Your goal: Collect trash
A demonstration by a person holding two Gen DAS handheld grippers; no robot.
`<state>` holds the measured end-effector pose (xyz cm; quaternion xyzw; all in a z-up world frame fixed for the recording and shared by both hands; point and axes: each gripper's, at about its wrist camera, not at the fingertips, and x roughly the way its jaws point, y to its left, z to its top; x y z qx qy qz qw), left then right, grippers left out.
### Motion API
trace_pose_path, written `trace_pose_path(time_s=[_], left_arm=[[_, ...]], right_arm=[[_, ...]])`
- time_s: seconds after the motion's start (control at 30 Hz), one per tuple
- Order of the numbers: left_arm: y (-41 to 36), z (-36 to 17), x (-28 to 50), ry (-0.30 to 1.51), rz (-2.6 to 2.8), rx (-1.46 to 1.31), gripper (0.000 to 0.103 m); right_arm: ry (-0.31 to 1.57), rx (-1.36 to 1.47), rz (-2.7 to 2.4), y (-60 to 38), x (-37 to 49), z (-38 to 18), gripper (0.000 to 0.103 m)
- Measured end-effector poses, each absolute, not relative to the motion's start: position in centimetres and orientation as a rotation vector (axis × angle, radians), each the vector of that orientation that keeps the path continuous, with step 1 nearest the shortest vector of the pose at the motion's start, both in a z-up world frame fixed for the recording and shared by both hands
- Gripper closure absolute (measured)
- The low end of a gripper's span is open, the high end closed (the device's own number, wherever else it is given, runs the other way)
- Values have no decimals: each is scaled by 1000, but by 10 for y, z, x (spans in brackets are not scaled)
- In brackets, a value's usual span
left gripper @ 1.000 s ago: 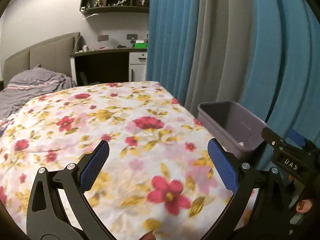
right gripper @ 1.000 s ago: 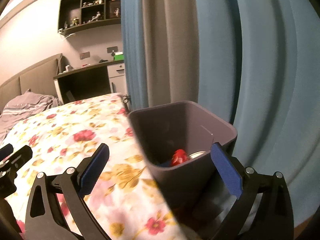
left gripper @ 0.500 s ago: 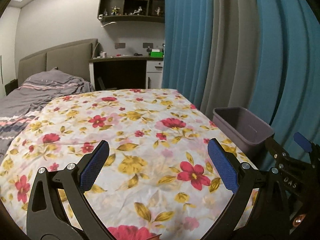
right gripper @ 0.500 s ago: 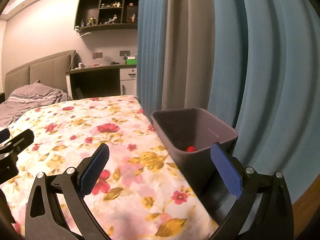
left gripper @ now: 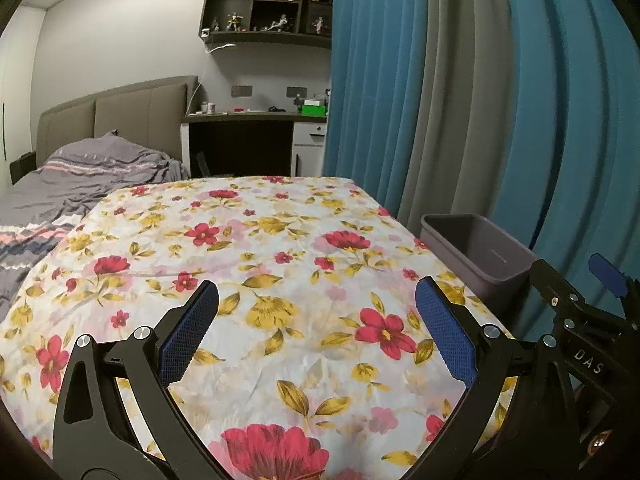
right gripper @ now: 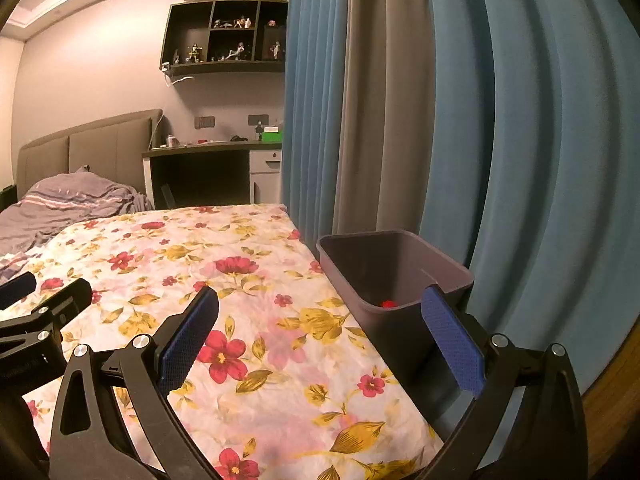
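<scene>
A bedroom with blue and grey curtains fills the background, a dark wall shelf of small figurines hanging above a built-in desk by the padded headboard. In front lies a surface draped in a floral cloth with red and yellow blooms, and a bed with grey striped bedding sits beyond its left edge.

The left tool hovers above the cloth, released, its blue pads spread wide with nothing between them. The right tool is likewise released and empty, held over the cloth's right side; part of it shows at the right edge of the left wrist view.

A grey trash bin stands just beside the cloth's right edge, against the curtains. Inside it a small red piece of trash is visible near the bottom (only partly seen over the rim).
</scene>
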<state>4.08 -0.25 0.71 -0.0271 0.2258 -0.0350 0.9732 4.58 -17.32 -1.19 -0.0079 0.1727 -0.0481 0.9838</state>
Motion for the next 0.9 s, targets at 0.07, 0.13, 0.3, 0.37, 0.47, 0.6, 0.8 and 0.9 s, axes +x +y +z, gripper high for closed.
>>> trace_pose_path(time_s=[0.07, 0.13, 0.3, 0.37, 0.47, 0.6, 0.8, 0.9], left_arm=[[-3, 7, 40, 457, -70, -56, 6], [-3, 7, 40, 457, -70, -56, 6], [-3, 7, 40, 457, -72, -54, 6], [-3, 7, 40, 459, -72, -55, 6], [-5, 7, 40, 463, -76, -55, 6], [-6, 7, 40, 464, -77, -54, 6], [-6, 7, 40, 463, -77, -54, 6], [-6, 7, 40, 464, -78, -54, 6]], right_arm=[[347, -15, -98, -173, 46, -12, 5], [347, -14, -100, -173, 46, -12, 5], [347, -10, -102, -174, 46, -12, 5], [345, -9, -101, -175, 46, -12, 5], [346, -9, -100, -175, 46, -12, 5], [345, -7, -102, -175, 46, -12, 5], [344, -8, -103, -175, 46, -12, 5], [345, -6, -102, -175, 46, -12, 5]])
